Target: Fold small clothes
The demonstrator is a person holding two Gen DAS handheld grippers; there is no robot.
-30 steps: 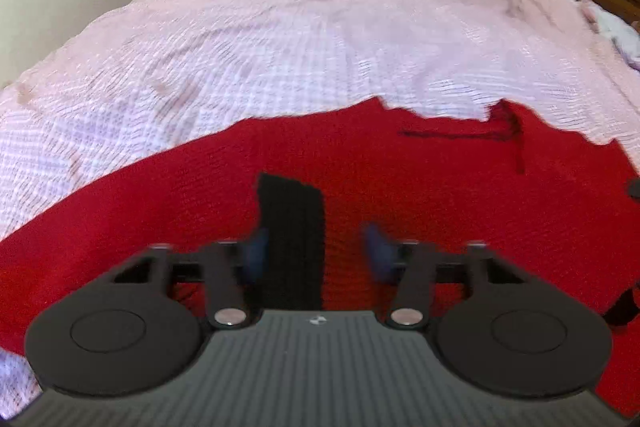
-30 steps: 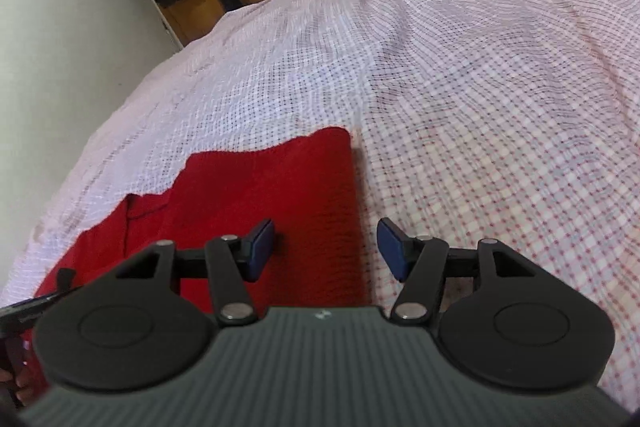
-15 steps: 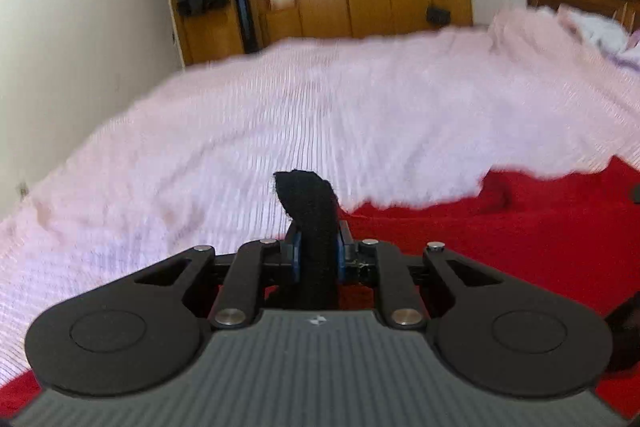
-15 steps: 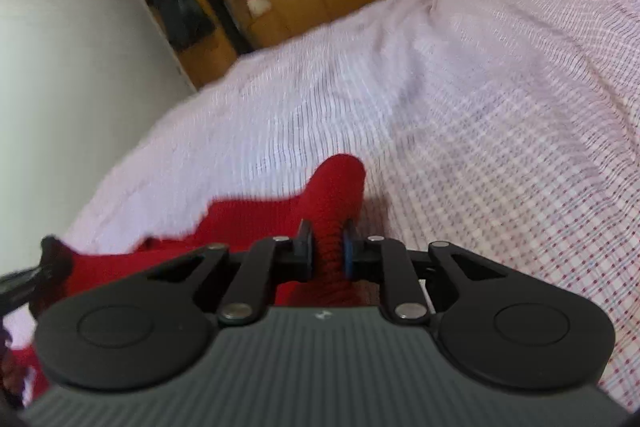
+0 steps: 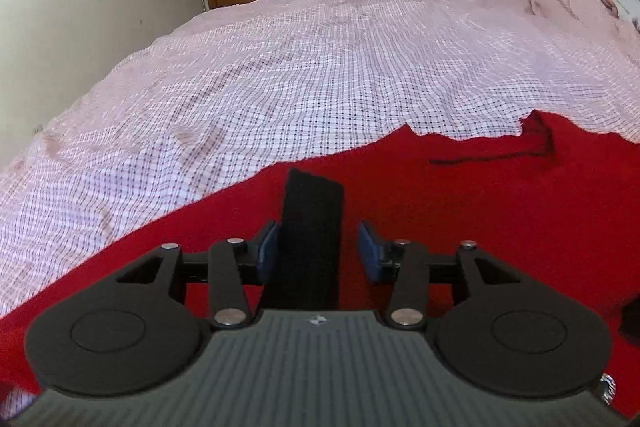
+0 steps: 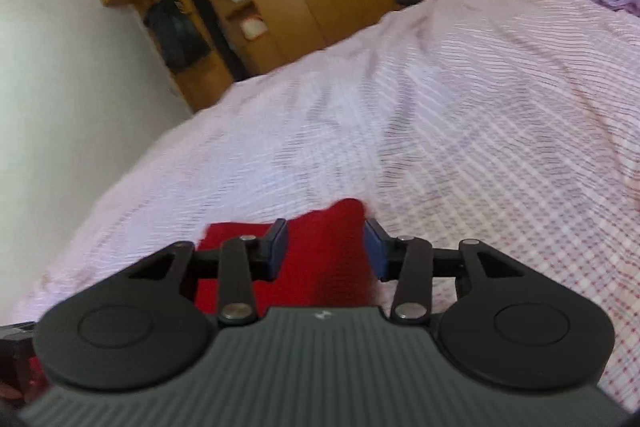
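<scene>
No readable text, label, brand, number or sign shows in either view.

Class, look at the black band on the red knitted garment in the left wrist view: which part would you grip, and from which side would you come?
Grip the black band across its narrow width, near its upstanding far end, coming from the near side along its length. It stands between the opening left tool pads, clear of the red garment.

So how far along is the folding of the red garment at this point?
Done: little; the red garment lies mostly spread on the checked bedspread. In hand: the left gripper is opening around the black cuff, the right gripper around a red edge; neither pinches. Left: nearly all folds.
</scene>
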